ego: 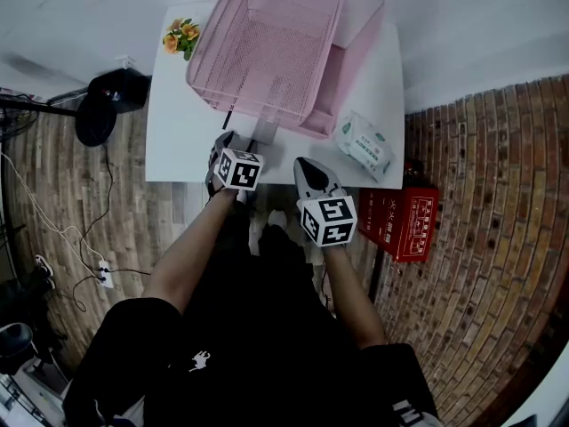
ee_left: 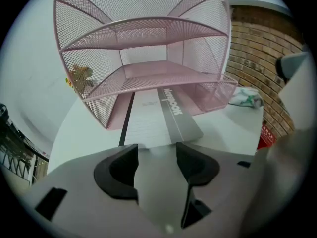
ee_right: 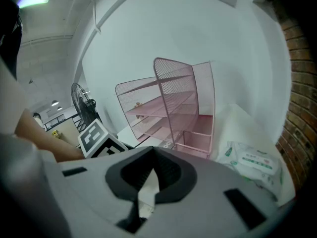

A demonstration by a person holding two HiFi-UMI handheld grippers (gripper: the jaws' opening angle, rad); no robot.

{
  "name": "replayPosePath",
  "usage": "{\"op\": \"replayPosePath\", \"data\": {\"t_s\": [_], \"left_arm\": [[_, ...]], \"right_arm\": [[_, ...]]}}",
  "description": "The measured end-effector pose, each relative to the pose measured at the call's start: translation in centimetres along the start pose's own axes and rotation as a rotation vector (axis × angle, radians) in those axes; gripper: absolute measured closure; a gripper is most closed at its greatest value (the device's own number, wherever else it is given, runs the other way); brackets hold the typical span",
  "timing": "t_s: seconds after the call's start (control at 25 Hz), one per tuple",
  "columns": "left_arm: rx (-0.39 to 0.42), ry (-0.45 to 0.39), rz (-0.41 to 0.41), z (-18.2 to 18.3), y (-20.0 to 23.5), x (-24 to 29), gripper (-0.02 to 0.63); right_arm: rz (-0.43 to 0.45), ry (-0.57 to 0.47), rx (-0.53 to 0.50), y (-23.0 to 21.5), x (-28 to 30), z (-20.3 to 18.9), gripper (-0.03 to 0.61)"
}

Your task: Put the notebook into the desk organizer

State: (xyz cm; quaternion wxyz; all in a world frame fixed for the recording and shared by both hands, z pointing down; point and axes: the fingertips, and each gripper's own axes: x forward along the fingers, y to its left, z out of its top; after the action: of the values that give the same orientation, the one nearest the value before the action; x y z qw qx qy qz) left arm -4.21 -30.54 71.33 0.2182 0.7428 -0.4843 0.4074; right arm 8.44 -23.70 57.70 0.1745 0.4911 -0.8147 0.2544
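Notebook half in, left gripper at its near edge, 2 grippers low at the table front.

The white notebook with a grey band (ee_left: 166, 115) lies flat on the white table (ee_left: 233, 133), its far end already under the bottom tier of the pink wire-mesh desk organizer (ee_left: 143, 33) and its near end still out. The left gripper (ee_left: 157, 150) has its jaws moderately apart and clamps nothing. It sits right at the notebook's near edge, probably to shove it further in. The right gripper (ee_right: 148, 180) has its jaws closed to a sliver, is empty, and hangs back off the table edge, out of the way. The grey band reads what looks like "Notebook". The soft white wipes pack with green print (ego: 364, 143) and the red box with white characters (ego: 404, 221) are too small to read.
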Motion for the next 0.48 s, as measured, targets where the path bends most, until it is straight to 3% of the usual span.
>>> {"op": "replayPosePath", "data": {"t_s": [0.48], "left_arm": [[-0.041,-0.013,0.003,2.1,0.3,1.4,0.376]], "right_arm": [[0.002,0.007,0.004,-1.1,0.6,0.5,0.577]]}}
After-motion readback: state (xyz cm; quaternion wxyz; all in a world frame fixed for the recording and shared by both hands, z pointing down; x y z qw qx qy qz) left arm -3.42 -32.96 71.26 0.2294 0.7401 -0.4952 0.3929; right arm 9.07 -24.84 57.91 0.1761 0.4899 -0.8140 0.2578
